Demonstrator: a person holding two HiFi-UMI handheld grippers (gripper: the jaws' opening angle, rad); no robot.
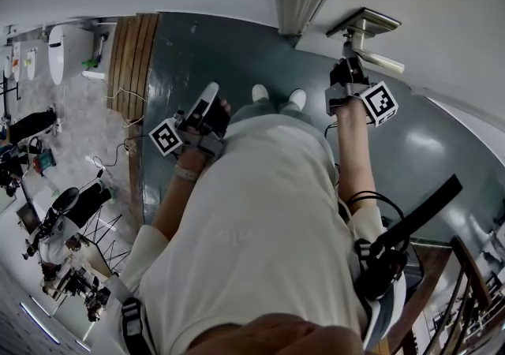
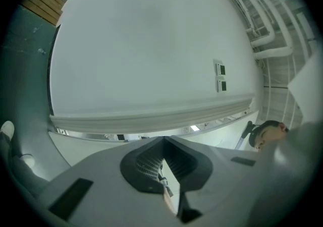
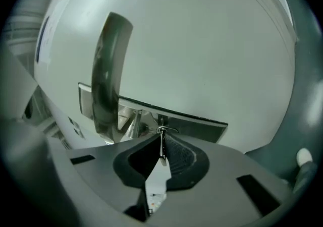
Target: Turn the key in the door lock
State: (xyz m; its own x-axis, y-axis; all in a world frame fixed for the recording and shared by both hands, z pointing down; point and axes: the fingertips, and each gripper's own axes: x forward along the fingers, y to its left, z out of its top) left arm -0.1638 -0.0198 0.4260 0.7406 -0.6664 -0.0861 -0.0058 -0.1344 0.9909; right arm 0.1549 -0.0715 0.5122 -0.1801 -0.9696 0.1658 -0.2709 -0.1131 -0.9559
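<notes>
In the right gripper view a thin metal key (image 3: 162,145) with a small ring stands edge-on in the lock of the silver door plate (image 3: 197,125), just below the dark lever handle (image 3: 107,69). My right gripper (image 3: 161,143) is shut on the key, its pads pressed on both flat sides. From the head view, the right gripper (image 1: 347,69) is raised to the white door under the handle (image 1: 369,28); the key itself is hidden there. My left gripper (image 1: 207,101) is held low at the left, away from the door. Its jaws (image 2: 164,141) meet at the tips with nothing between them.
The white door (image 1: 442,14) fills the upper right. A wooden stair railing (image 1: 465,282) stands at the lower right. Wood flooring (image 1: 134,54), a white fixture (image 1: 59,50) and tripods with gear (image 1: 71,211) lie to the left. My shoes (image 1: 260,93) stand on the grey floor.
</notes>
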